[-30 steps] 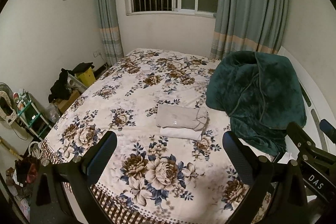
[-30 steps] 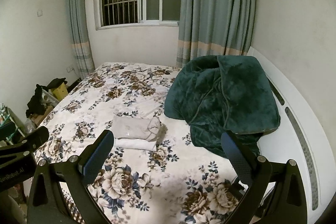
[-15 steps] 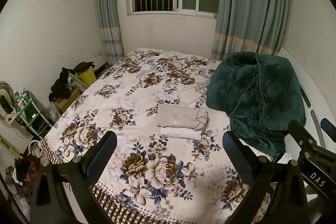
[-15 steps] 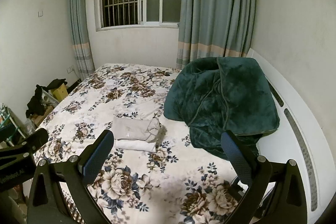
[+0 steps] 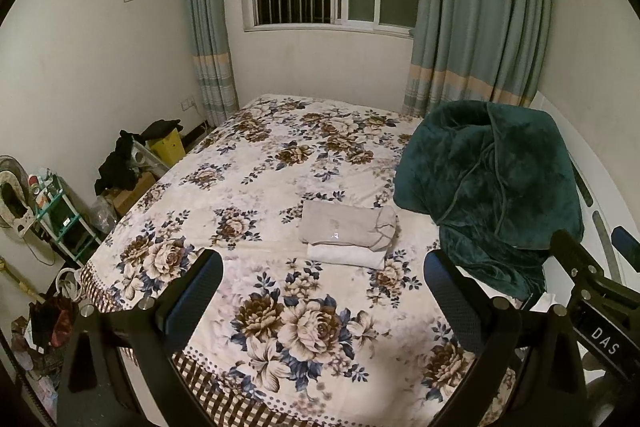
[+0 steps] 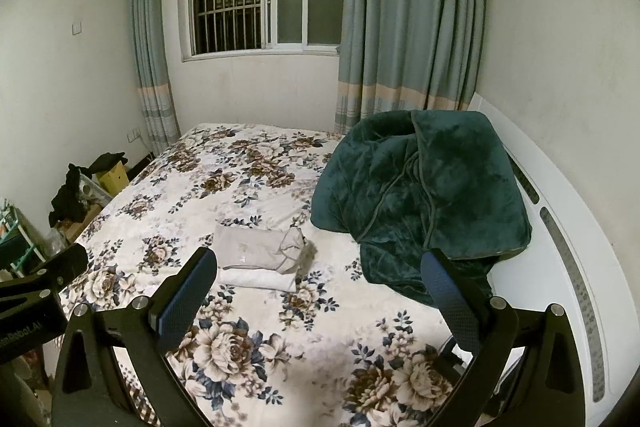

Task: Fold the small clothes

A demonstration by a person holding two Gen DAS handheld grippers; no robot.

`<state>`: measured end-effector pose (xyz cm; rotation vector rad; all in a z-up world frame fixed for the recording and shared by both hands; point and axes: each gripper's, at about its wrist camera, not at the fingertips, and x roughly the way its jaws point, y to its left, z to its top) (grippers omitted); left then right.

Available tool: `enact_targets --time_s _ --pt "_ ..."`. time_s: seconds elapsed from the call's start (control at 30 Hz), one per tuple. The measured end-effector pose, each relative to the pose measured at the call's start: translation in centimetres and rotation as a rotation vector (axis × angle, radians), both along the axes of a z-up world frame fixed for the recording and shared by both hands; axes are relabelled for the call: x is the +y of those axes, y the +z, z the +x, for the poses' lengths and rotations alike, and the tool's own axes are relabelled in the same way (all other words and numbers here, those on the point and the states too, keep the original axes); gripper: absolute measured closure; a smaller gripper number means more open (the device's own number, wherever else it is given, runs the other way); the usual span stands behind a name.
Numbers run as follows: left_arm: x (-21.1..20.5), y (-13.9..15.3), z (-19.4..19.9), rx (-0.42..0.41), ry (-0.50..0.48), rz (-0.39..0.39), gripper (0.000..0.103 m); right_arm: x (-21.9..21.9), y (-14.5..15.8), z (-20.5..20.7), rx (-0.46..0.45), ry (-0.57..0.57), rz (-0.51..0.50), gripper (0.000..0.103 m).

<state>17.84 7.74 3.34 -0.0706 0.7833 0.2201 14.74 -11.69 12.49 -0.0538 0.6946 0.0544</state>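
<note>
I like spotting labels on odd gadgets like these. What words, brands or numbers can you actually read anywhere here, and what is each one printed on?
"DAS": white letters on the black body of the right gripper, seen from the left wrist camera.
"...enRobot.AI": on the black body of the left gripper, seen from the right wrist camera; its first letters are cut off.
A small shiny mark on the folded grey garment is too small to read.

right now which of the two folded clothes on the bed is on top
The beige folded garment is on top; the white folded one lies under it, only its near edge showing.
</note>
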Motion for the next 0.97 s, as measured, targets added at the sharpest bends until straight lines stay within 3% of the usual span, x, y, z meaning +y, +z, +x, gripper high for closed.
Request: enact_targets --time_s 0.97 --pt "0.46 0.40 -0.73 -0.011 0.021 0.006 0.000 0.00 0.26 -0.08 -0.005 -0.012 0.004 0.000"
